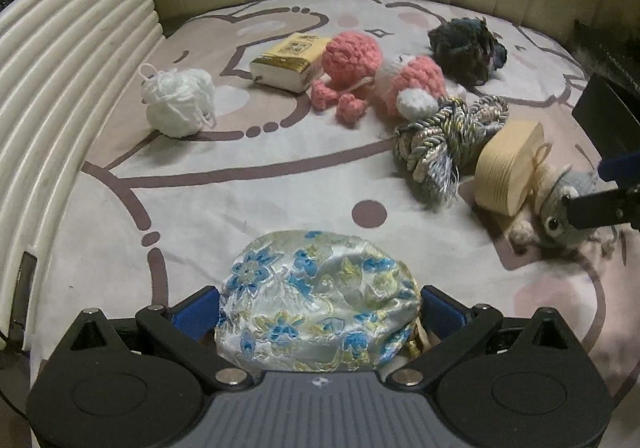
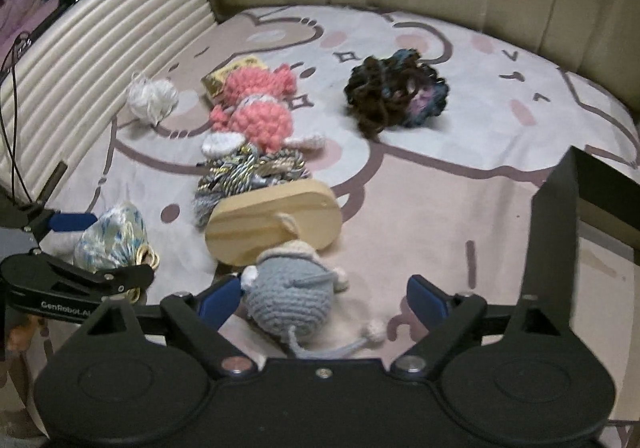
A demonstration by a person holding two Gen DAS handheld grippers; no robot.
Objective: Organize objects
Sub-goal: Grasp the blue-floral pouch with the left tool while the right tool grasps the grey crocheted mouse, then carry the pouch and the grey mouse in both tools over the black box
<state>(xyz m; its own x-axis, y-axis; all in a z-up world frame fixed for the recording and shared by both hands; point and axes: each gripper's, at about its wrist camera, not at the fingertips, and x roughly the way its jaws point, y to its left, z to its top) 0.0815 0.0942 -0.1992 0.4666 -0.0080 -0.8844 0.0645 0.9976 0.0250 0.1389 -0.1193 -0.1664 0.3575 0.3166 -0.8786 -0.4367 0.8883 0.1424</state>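
A floral satin pouch (image 1: 316,308) lies on the cartoon-print sheet (image 1: 240,187), between the blue pads of my left gripper (image 1: 320,312). Both pads touch its sides. From the right wrist view, the left gripper (image 2: 100,248) brackets that pouch (image 2: 112,236). A grey crochet mouse (image 2: 292,296) sits between the fingers of my right gripper (image 2: 324,300). It rests against the left pad, and a clear gap remains at the right pad, so the gripper is open. An oval wooden spool (image 2: 276,224) leans just beyond the mouse.
Farther back lie a braided cord bundle (image 1: 440,131), two pink crochet toys (image 1: 348,55), a tissue pack (image 1: 288,59), a white yarn ball (image 1: 180,103) and dark yarn (image 1: 466,47). A ribbed white headboard (image 1: 60,67) runs along the left. A black box (image 2: 556,228) stands right.
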